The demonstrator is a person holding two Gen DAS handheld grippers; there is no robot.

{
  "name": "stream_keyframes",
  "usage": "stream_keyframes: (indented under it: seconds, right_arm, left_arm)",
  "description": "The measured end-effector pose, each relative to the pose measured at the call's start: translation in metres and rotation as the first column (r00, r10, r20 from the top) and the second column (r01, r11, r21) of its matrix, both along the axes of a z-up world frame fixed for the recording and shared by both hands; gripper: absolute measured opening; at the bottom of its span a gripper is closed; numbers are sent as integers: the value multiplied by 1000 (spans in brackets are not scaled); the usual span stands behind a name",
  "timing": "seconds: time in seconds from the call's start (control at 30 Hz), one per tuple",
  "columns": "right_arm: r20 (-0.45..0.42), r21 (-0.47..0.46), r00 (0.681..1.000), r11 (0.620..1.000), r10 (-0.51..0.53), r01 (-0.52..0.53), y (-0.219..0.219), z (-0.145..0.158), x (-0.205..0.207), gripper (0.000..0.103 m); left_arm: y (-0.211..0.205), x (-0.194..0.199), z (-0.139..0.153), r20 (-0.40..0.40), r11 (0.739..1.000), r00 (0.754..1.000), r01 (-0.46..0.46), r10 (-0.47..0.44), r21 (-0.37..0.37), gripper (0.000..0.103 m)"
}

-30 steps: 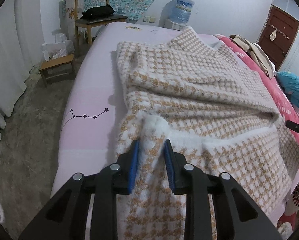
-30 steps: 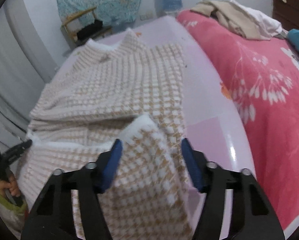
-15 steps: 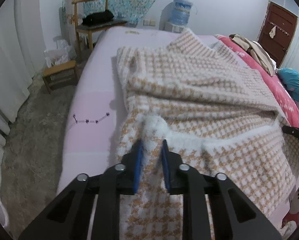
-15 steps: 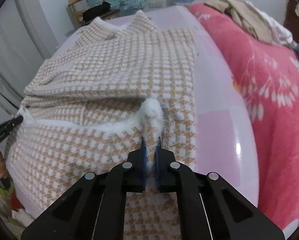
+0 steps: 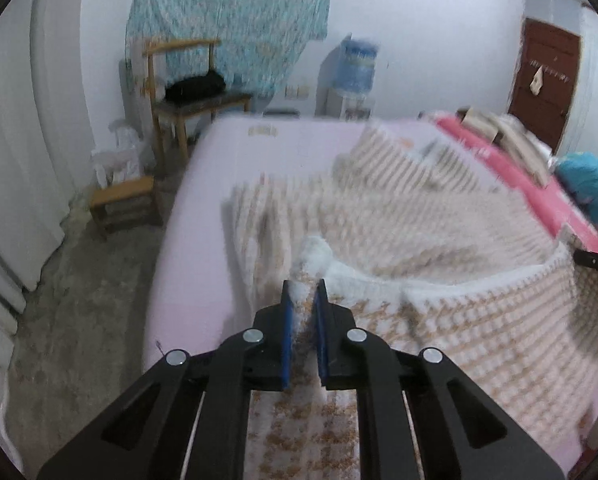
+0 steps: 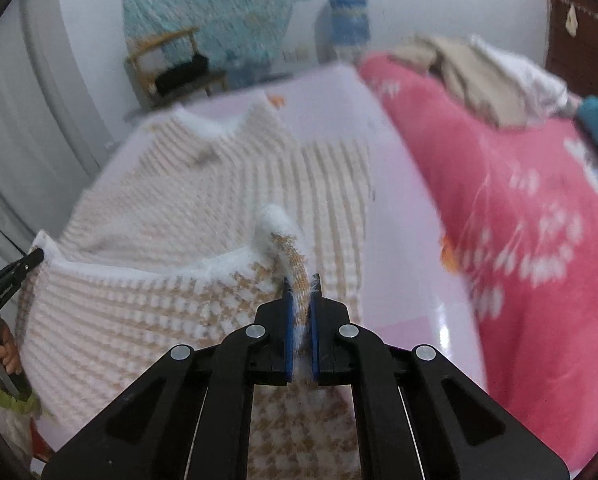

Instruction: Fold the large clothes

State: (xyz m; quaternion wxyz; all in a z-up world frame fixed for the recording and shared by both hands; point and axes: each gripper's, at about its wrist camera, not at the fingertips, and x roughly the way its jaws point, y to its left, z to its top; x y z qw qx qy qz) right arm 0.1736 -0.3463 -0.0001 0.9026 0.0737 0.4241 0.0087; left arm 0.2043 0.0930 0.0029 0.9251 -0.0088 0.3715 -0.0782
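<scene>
Across the pale pink bed (image 5: pixel 203 216) lies the fuzzy tan-and-white houndstooth sweater (image 5: pixel 439 216), its near hem lifted off the mattress into a taut band with a fluffy white inner pile showing along the fold. To the right, a pink floral blanket (image 6: pixel 519 208) covers the far side of the bed. Far left, a wooden chair (image 5: pixel 179 92) stands by the wall. The left gripper (image 5: pixel 303 300) is clamped on the hem's left corner, blue pads pressing the knit. The right gripper (image 6: pixel 301 296) pinches the hem's right corner the same way.
</scene>
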Motion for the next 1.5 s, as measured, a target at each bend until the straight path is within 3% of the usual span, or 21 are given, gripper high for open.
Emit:
stream_keyframes:
  seconds: [0.1, 0.17, 0.23, 0.27, 0.37, 0.4, 0.53, 0.6, 0.7, 0.77, 0.83, 0.9, 0.97, 1.07, 1.17, 1.27, 1.33, 1.4, 1.5]
  right_arm:
    - [-72, 43, 997, 999, -10, 13, -6, -28, 7, 8]
    - [-69, 44, 997, 999, -27, 30, -7, -22, 2, 24]
    - [-40, 4, 997, 998, -63, 63, -7, -7, -5, 51]
    - [-23, -6, 998, 998, -62, 62, -6, -2, -8, 52]
    - [40, -5, 999, 1000, -9, 9, 10, 21, -20, 52]
    - [50, -3, 999, 1000, 13, -13, 17, 26, -22, 52]
    - [56, 31, 987, 987, 153, -155, 59, 27, -20, 49]
    - [37, 39, 974, 974, 223, -224, 83, 18, -12, 43]
    - [-5, 42, 961, 960, 277, -277, 108, 3, -1, 32]
    - [-57, 38, 955, 956, 291, -289, 121, -16, 8, 32]
    - [-86, 35, 958, 962, 272, -270, 124, -33, 15, 32]
    - [-99, 60, 960, 965, 261, -256, 119, -27, 12, 28]
    - [-90, 77, 965, 968, 246, -240, 110, -16, 1, 28]
    - [-21, 110, 962, 957, 274, -270, 98, 9, -29, 28]
    - [1, 114, 949, 943, 315, -313, 98, 19, -65, 28]
    - [-40, 111, 931, 927, 364, -357, 114, 3, -85, 28]
    - [-98, 86, 923, 927, 373, -365, 127, -20, -87, 28]
    - [-70, 35, 928, 931, 366, -364, 133, -33, -89, 28]
    - [-98, 63, 934, 939, 342, -337, 130, -24, -87, 28]
  left_arm:
    - [4, 1, -16, -39, 999, 999, -11, 9, -32, 11]
    - [5, 0, -15, -40, 1000, 999, -13, 12, -28, 12]
    - [6, -1, -16, -47, 999, 999, -12, 11, -30, 13]
    - [6, 0, -16, -51, 999, 999, -12, 10, -31, 14]
    - [7, -1, -11, -61, 999, 998, -22, 21, -27, 25]
    - [8, -2, -8, -58, 999, 998, -30, 29, -27, 33]
    - [12, -26, 25, 72, 996, 996, -55, 60, -71, 50]
    - [2, -40, 39, 124, 993, 992, 6, 9, -114, 51]
    - [-23, -42, 35, 80, 984, 991, 115, -105, -135, 51]
    - [-48, -37, 13, -12, 982, 986, 165, -167, -96, 51]
    - [-58, -25, -14, -111, 990, 984, 138, -142, -40, 51]
    - [-53, -19, -24, -159, 991, 981, 102, -115, -85, 51]
    - [-49, -25, -11, -115, 990, 988, 93, -105, -104, 51]
    - [-53, -44, 13, -38, 983, 986, 161, -165, -93, 50]
    - [-62, -73, 23, -17, 949, 959, 278, -283, -147, 50]
    - [-76, -91, 6, -70, 913, 921, 365, -382, -183, 50]
    - [-83, -94, -17, -137, 931, 923, 347, -360, -110, 52]
    - [-78, -92, -30, -119, 934, 932, 325, -343, -149, 53]
    - [-79, -91, -22, -129, 941, 935, 313, -330, -131, 51]
